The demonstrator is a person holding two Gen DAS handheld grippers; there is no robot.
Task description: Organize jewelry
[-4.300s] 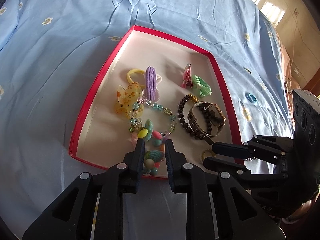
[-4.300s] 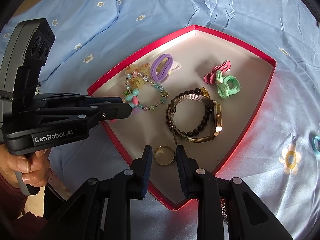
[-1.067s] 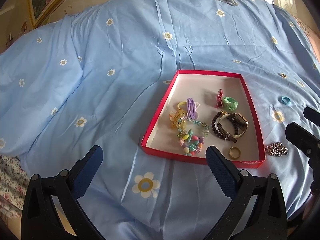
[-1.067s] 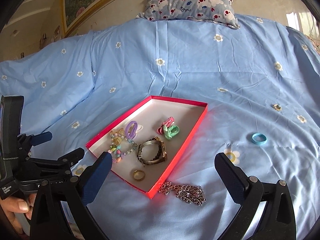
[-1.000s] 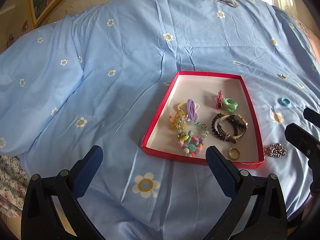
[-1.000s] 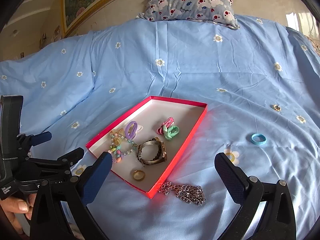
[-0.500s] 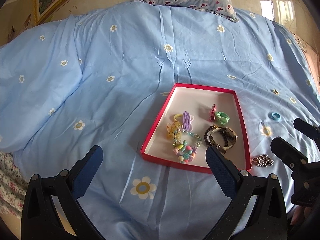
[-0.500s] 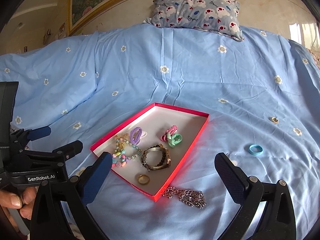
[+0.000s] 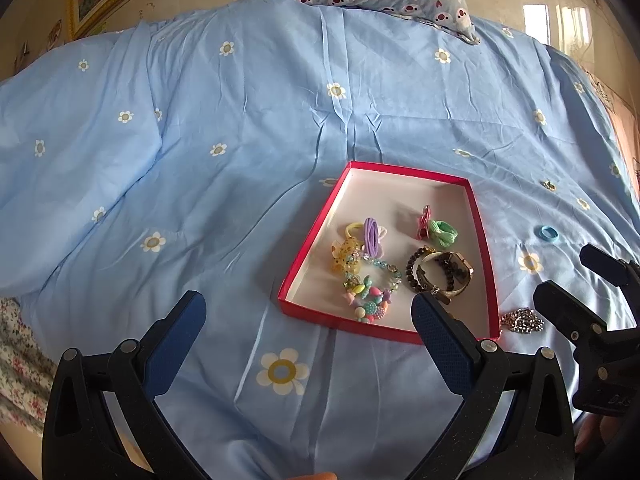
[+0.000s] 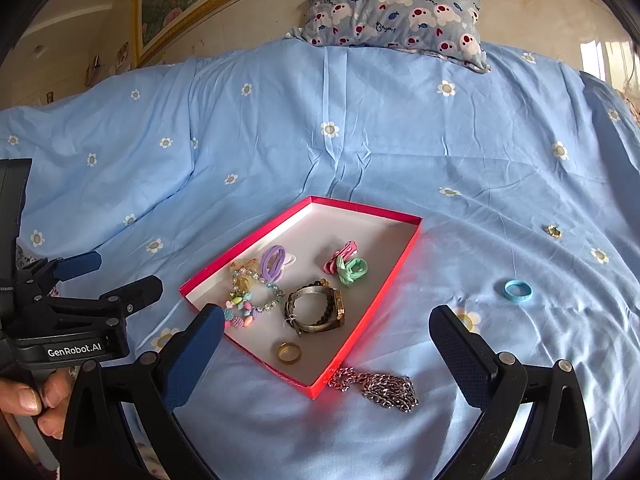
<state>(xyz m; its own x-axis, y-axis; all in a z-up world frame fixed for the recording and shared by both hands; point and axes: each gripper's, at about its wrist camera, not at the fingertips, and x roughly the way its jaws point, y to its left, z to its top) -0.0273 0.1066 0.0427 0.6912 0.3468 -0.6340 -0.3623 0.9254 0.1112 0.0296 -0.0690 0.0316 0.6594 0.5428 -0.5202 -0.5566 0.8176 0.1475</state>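
Above the blue bedspread (image 10: 360, 140), both grippers have pulled back, empty: left gripper (image 9: 308, 344) gapes wide, right gripper (image 10: 326, 356) likewise. Most jewelry now lies in the red tray (image 10: 400, 256); silver chain (image 10: 376, 388), blue ring (image 10: 518, 290) and a small gold piece (image 10: 554, 231) await collecting.

Daylight, seemingly from a window (image 9: 556, 20) at upper right, lit the bedspread (image 10: 360, 128) brightly and evenly; shadows were soft, focus sharp, fisheye edges bowed and vignetted black.

Left hand-held gripper (image 9: 308, 334) spread wide, right hand-held gripper (image 10: 326, 342) likewise, both empty
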